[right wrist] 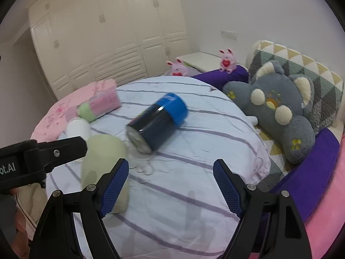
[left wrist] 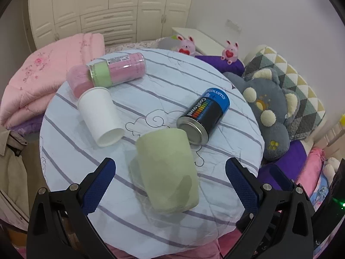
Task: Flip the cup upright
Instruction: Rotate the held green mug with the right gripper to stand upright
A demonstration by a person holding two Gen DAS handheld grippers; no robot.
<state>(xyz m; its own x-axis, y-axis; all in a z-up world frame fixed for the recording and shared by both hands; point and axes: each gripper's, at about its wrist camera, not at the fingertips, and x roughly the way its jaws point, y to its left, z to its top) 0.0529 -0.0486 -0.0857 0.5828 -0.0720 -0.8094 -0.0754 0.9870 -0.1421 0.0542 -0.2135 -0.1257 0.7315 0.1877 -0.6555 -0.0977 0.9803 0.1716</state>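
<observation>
A pale green cup (left wrist: 168, 170) stands upside down near the front of the round striped table (left wrist: 151, 226), between the open jaws of my left gripper (left wrist: 170, 172), which do not touch it. The cup also shows at the left in the right wrist view (right wrist: 103, 161), partly behind a blue finger. My right gripper (right wrist: 171, 183) is open and empty above bare table to the right of the cup. The left gripper's black body (right wrist: 38, 157) shows at the left edge of the right wrist view.
A white paper cup (left wrist: 99, 116) lies on its side at the left. A black and blue can (left wrist: 204, 114) lies just behind the green cup. A pink and green canister (left wrist: 116, 71) lies at the back left. Plush toys (left wrist: 267, 112) and pillows crowd the right side.
</observation>
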